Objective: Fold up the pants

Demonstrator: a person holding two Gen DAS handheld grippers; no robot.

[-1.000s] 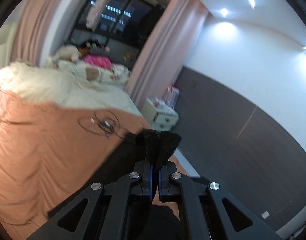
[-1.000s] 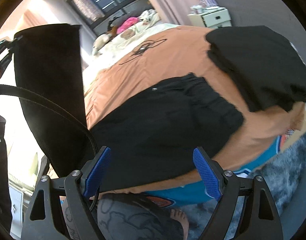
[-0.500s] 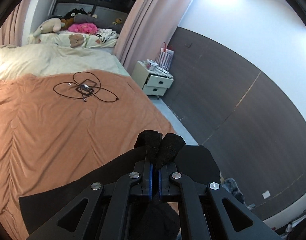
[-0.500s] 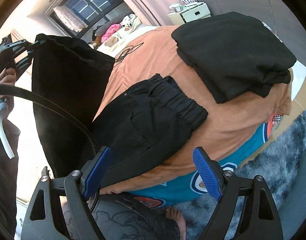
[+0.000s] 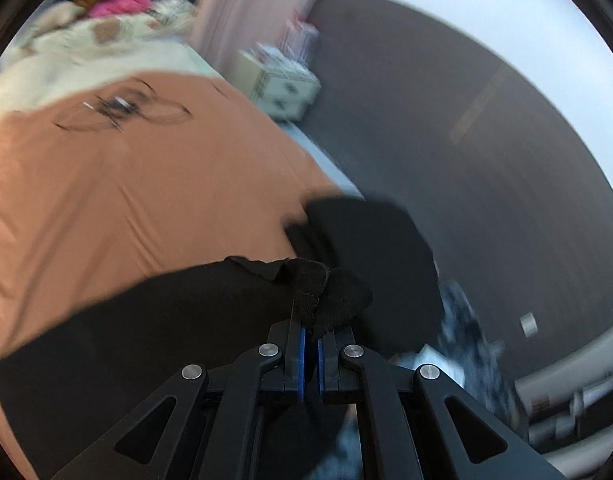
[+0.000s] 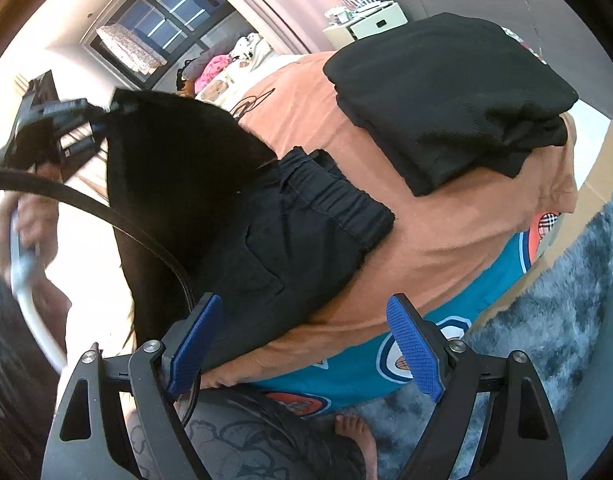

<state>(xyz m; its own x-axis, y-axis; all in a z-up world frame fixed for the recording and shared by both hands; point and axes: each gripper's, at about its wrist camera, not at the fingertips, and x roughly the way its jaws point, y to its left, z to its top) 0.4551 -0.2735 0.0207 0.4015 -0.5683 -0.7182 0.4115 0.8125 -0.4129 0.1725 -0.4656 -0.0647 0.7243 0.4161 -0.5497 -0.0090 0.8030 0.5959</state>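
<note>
**Folding black pants on a bed**

The pants (image 6: 290, 240) are spread on the orange bedspread (image 6: 446, 248), one end raised and pinched by the left gripper (image 5: 311, 340). The right gripper (image 6: 306, 344) is held wide, empty, beside a folded black stack (image 6: 446, 92).

Cloth on cloth, all matt

Black pants (image 6: 290, 240) look like soft woven cloth; the bed's orange sheet (image 6: 446, 232) is smooth; the rug (image 6: 566, 300) is shaggy; tong pads (image 6: 414, 354) are ribbed blue rubber.

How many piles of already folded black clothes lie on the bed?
1. The folded black pile lies at the far corner of the orange bed cover, apart from the black pants now being folded. More could be out of view.
</note>
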